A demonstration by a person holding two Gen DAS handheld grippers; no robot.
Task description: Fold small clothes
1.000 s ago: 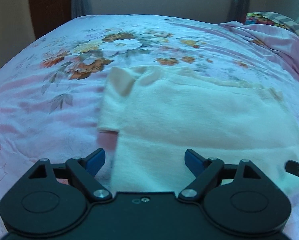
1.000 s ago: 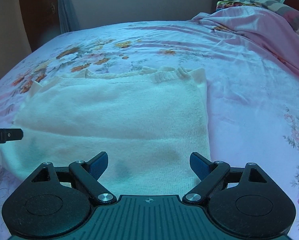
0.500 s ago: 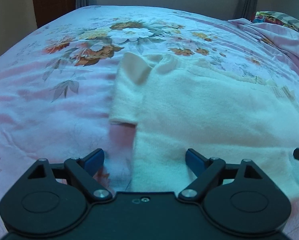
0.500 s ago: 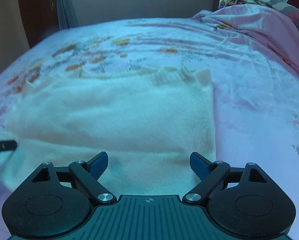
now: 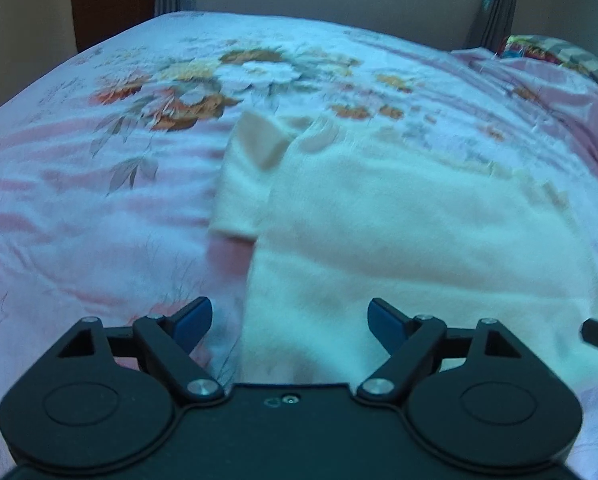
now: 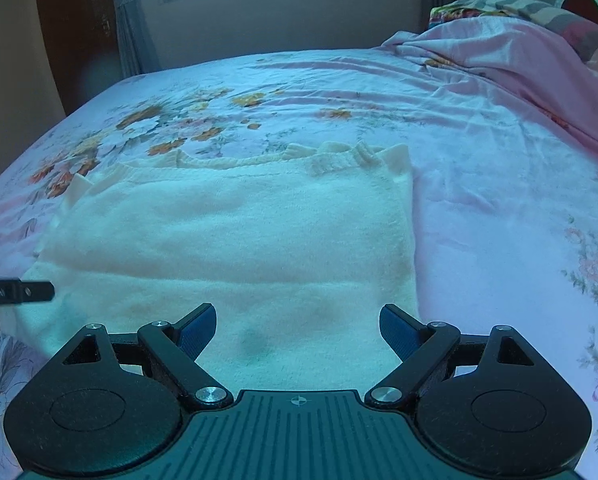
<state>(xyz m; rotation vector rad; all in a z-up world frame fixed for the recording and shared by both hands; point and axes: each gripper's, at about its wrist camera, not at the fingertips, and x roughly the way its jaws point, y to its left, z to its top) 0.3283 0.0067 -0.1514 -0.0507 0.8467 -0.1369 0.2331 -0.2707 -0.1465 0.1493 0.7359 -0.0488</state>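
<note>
Both grippers, left gripper (image 5: pixel 289 320) and right gripper (image 6: pixel 297 328), hang released over the near hem of the sweater (image 6: pixel 239 240), which lies flat on the bed (image 6: pixel 499 200), long axis crosswise. Left gripper is nearer the sleeve (image 5: pixel 243 184). Hem beneath both is hidden; left view blurred.

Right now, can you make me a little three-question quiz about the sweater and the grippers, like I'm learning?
1. True or false: the left gripper is shut on the cream sweater.
2. What does the sweater lie on? A) the floral bedsheet B) a wooden table C) a chair
3. Fill in: the right gripper hangs over the sweater's near edge with its jaws ____.

Key: 1 false; 2 A; 3 open.
</note>
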